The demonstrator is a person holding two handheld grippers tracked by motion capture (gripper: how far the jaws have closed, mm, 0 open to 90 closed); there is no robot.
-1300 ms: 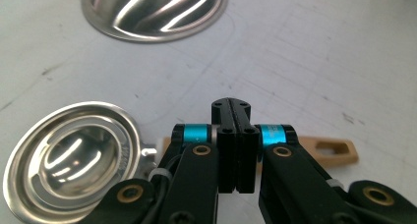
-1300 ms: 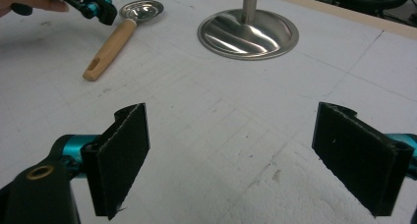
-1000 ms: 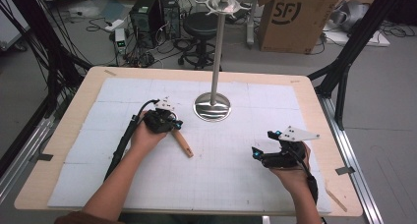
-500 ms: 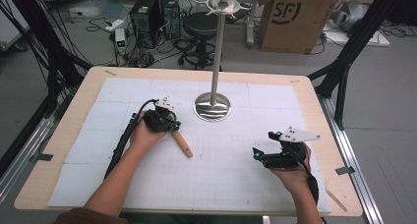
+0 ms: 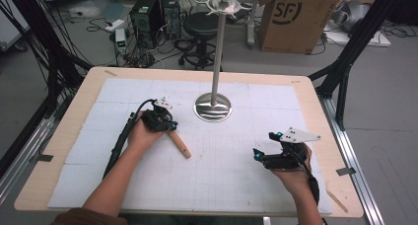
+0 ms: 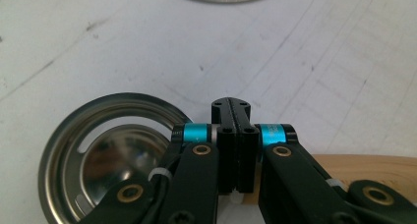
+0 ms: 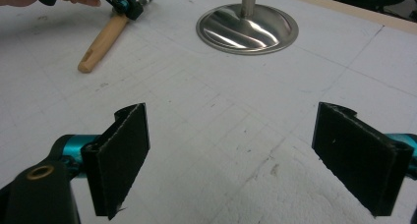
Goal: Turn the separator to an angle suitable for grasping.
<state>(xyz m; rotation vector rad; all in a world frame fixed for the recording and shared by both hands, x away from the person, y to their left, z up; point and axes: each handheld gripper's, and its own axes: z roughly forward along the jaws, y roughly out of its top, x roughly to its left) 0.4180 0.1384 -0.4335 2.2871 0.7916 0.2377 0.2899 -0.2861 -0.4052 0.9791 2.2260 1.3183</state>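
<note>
A utensil with a light wooden handle (image 5: 180,145) and a round slotted steel head (image 6: 98,150) lies on the white gridded mat, left of centre. My left gripper (image 5: 170,124) sits low where the handle (image 6: 369,167) meets the head, its jaws pressed together (image 6: 231,106) at the neck. The neck itself is hidden under the jaws. My right gripper (image 5: 263,145) hovers at the front right, open wide (image 7: 251,155) with bare mat between its pads. From the right gripper view the utensil handle (image 7: 103,40) and the left gripper (image 7: 125,3) lie far off.
A tall steel stand with a round polished base (image 5: 212,107) rises at the back centre of the table (image 5: 59,136); its base (image 7: 247,27) lies ahead of the right gripper. Cables trail from both grippers toward the front edge.
</note>
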